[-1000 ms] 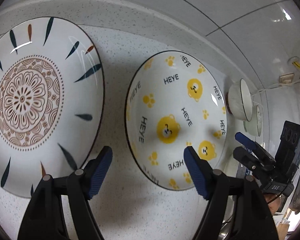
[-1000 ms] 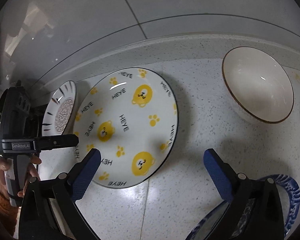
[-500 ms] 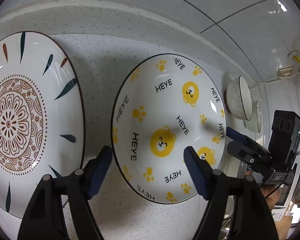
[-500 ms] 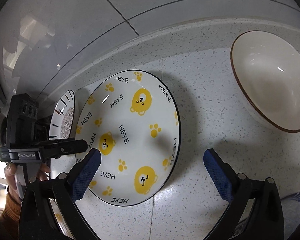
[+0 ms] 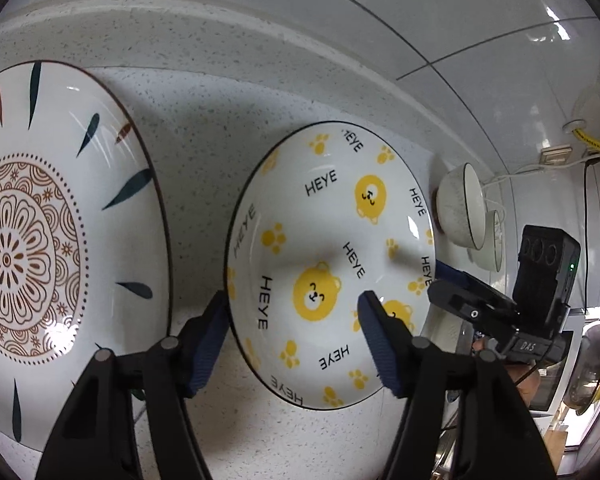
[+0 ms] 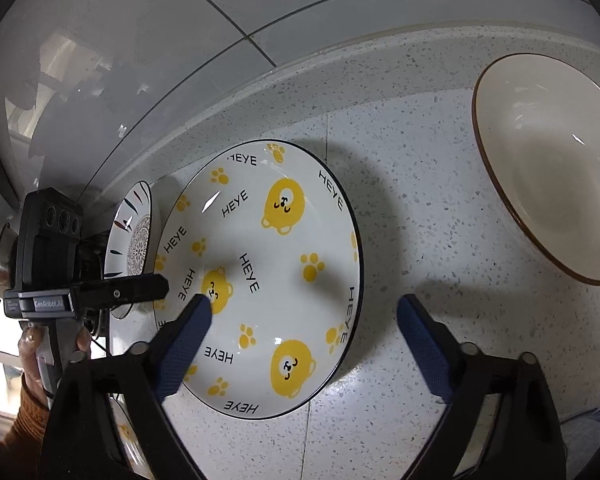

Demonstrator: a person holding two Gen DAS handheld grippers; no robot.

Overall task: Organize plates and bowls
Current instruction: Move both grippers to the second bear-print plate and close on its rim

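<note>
closing both tools, left tool (image 5: 290, 334) and right tool (image 6: 302, 330), around the bear plate's (image 5: 332, 264) opposite rims on the tabletop (image 6: 420, 216); neither pinches yet, nothing stacked, floral plate (image 5: 60, 232) and bowl (image 6: 552, 176) remain.

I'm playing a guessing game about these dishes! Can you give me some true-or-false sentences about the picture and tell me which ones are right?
1. The bear plate has yellow bears and the word HEYE on it. True.
2. The left gripper has the bear plate lifted high off the counter. False: the plate lies on the counter; the jaws are closing with its edge between them.
3. A flower-pattern plate lies beside the bear plate. True.
4. The brown-rimmed bowl is full of soup. False: it is empty.
5. The right gripper holds a spoon. False: its closing jaws straddle the bear plate's edge.
</note>
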